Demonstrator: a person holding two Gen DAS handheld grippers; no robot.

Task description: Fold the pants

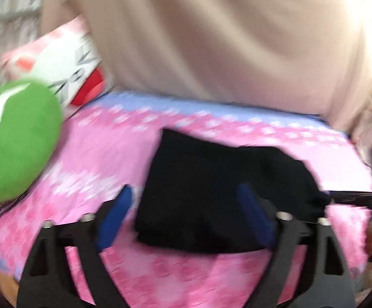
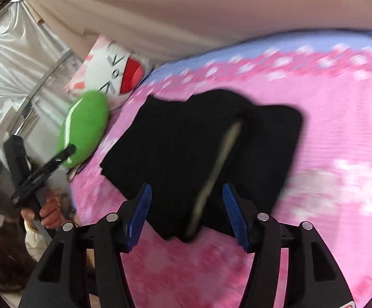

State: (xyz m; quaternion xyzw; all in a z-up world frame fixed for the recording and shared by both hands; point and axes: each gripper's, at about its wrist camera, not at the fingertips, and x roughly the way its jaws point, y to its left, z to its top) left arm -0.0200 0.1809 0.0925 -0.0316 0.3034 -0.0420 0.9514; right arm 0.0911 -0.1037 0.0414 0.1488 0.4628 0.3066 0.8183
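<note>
You see matt black cloth pants [image 2: 186, 141] on a fuzzy pink fleece blanket [image 2: 327, 128]. Upper left, a plush green cushion [image 2: 85, 133] looks velvety beside glossy silver plastic sheeting [image 2: 13, 77]. Ribbed blue rubbery pads [image 2: 139, 215] line matt black plastic fingers.

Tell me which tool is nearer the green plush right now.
Left. The left tool hangs open right beside the green plush, tips about at its edge. The right tool is open over the black pants, well away from it.

Black pants [image 2: 186, 138] on a pink-and-white blossom-print sheet [image 2: 327, 133], beside a green plush [image 2: 83, 133] and blue-padded jaws.
</note>
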